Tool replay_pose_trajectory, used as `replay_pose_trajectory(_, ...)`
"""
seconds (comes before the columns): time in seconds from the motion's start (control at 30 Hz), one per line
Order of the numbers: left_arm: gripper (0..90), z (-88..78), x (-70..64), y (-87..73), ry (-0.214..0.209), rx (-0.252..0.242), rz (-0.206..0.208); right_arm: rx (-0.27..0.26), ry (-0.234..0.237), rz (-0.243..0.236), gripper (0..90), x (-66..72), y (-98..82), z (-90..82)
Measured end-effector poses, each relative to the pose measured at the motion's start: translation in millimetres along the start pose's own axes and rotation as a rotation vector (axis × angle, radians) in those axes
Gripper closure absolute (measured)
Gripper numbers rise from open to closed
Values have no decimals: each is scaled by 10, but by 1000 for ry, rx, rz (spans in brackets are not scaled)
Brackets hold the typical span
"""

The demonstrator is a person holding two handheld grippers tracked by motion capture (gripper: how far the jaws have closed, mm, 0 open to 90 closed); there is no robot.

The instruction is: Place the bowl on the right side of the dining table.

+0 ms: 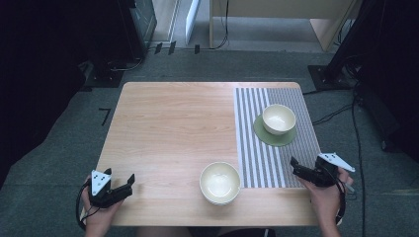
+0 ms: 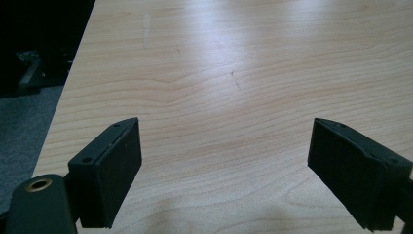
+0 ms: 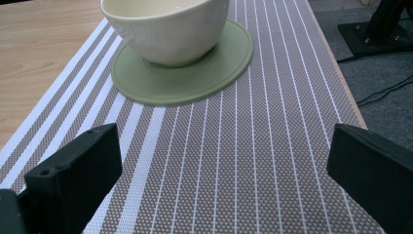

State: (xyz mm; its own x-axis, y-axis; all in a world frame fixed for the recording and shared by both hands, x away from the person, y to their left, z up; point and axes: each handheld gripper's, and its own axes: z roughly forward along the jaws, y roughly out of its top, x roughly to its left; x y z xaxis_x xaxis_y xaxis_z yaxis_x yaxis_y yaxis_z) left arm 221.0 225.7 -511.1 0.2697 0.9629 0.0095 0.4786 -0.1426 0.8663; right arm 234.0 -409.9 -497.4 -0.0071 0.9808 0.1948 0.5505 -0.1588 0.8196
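Wooden table: striped mat, bowl

there are two cream bowls on the table: one bowl sits just left of the striped placemat at the table's near edge, and the other bowl stands on the placemat's far half. there is one striped placemat and one green coaster, which lies on that placemat under the far bowl. two grippers count too, the left gripper well to the left of the placemat and the right gripper at its near right corner, both with jaws spread apart.
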Motion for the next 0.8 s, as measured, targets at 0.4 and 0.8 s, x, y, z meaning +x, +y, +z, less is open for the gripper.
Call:
replay_pose_trajectory(0.4,123,0,0,0,-1,-2,0,17,-18,12,0,-114,-149,-80)
replay_pose_trajectory(0.8,124,1,0,1,-1,-1,2,38,-35,0,0,-187,-247,-138)
